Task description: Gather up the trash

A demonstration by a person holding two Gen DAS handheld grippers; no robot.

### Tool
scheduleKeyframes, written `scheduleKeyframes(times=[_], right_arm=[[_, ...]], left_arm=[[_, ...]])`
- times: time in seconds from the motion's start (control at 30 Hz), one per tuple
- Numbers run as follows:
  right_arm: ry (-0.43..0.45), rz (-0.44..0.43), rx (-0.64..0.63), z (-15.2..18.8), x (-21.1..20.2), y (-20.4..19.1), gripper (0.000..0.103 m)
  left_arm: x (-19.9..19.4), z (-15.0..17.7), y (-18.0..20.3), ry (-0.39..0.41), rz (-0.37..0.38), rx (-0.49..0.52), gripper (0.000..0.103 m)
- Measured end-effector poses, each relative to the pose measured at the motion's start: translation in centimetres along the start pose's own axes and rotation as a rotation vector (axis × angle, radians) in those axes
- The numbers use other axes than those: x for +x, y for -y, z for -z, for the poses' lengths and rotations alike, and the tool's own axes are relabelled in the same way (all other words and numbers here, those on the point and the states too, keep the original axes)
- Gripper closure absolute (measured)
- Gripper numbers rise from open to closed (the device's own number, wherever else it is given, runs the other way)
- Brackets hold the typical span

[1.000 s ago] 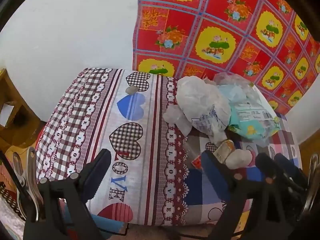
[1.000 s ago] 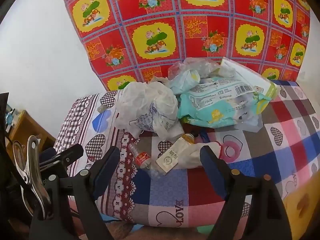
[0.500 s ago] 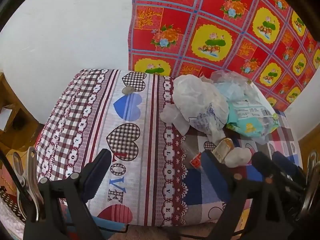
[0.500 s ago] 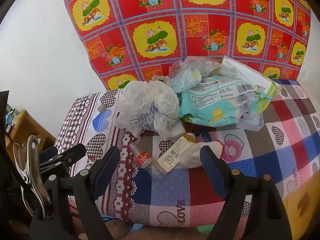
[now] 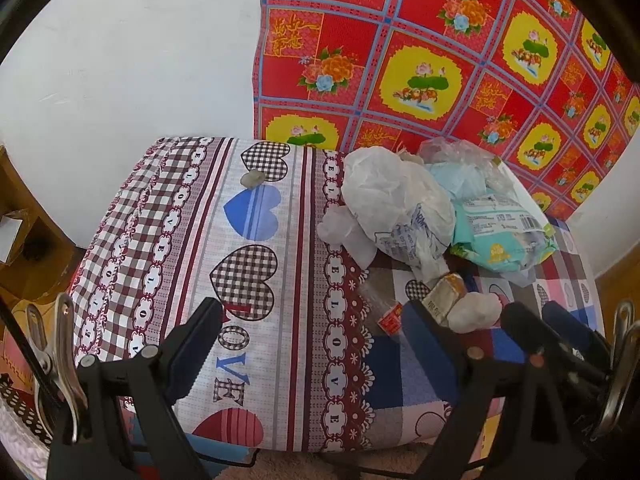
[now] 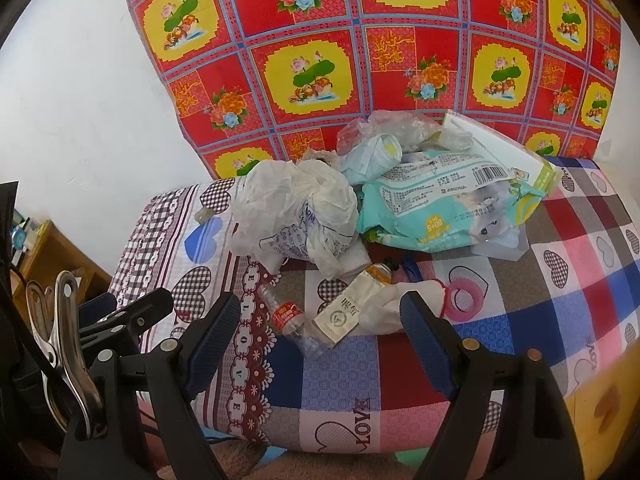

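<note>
A heap of trash lies on a table under a heart-patterned cloth (image 5: 256,240) (image 6: 580,264). In it are a crumpled white plastic bag (image 5: 396,208) (image 6: 296,212), a teal wipes pack (image 5: 504,232) (image 6: 444,204), a clear plastic bottle with a red label (image 6: 290,318) (image 5: 384,312), a beige tube (image 6: 352,308) (image 5: 444,296) and a pink tape ring (image 6: 466,298). My left gripper (image 5: 312,348) is open over the cloth, left of the heap. My right gripper (image 6: 320,336) is open with nothing in it, its fingers on either side of the bottle and tube, short of them.
A red and yellow flowered cloth (image 6: 380,48) hangs on the white wall behind the table. A small grey scrap (image 5: 252,178) lies alone at the far left. Wooden furniture (image 5: 24,248) stands left of the table. The left gripper's fingers (image 6: 128,312) show in the right wrist view.
Both views have drawn back and shifted slightly, so the heap sits a little further off. Both grippers stay open and nothing on the table has moved.
</note>
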State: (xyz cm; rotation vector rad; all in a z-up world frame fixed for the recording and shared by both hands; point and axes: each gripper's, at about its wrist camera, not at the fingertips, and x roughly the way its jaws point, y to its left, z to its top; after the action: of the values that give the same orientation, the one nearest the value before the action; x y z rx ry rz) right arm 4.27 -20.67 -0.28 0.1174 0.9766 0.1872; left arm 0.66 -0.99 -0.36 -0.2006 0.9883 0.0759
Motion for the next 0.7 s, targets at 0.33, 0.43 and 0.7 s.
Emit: scheduleKeyframes(times=[0.33,0.43,0.7], right_arm=[[-0.001,-0.002,0.001,-0.05,-0.22,0.12,0.019],[-0.001,-0.002,0.002,-0.04,-0.26,0.11,0.019],[-0.002,-0.002,0.001,0.07,-0.28,0.06,0.019]], left_arm=[[0.0,0.19,0.23,-0.001,-0.001,-0.001,0.009],[-0.04,0.26,0.3,-0.001,0.0,0.001,0.009],[-0.12,0.26,0.34,-0.001,0.002,0.004,0.009]])
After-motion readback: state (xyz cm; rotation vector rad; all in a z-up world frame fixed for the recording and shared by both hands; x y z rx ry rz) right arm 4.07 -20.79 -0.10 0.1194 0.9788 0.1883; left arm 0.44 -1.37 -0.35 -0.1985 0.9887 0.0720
